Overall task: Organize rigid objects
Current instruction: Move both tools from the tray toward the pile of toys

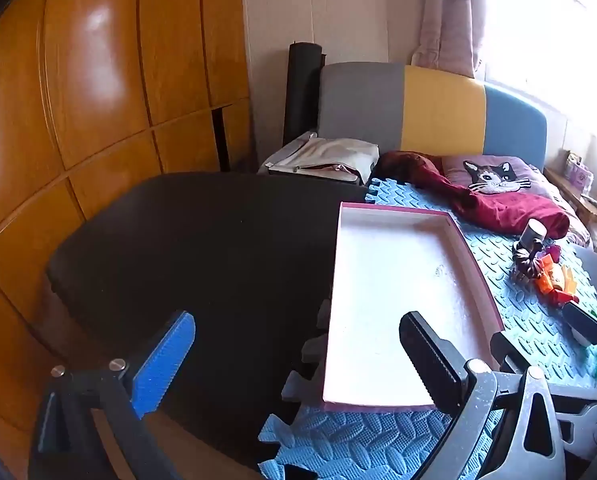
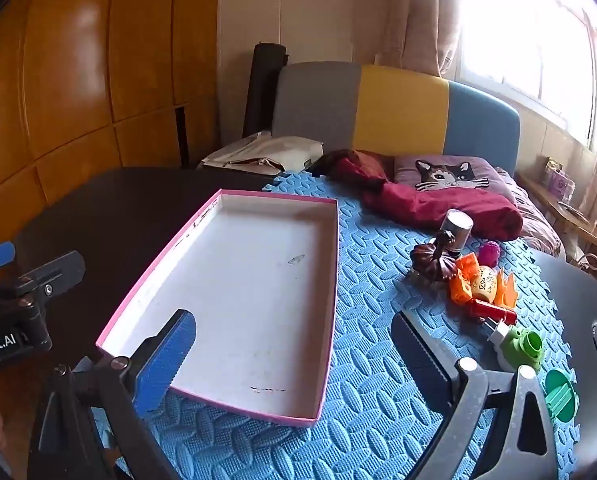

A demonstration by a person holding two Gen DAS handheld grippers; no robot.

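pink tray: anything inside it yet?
Nothing. The pink tray shows only its bare white floor with a few scuff marks. The right gripper hangs open above its near corner and covers a small patch of floor there.

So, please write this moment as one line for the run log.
left gripper: open, empty | right gripper: open, empty | pink tray: empty, on blue mat | small objects: right of tray, untouched

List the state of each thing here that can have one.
Pink-rimmed box lid: empty, open side up, on the blue foam mat.
Left claw: open, holding nothing.
Right claw: open, holding nothing.
Silver-capped cylinder: tilted.
Green toy: on its side, opening showing.
Red blanket: crumpled.
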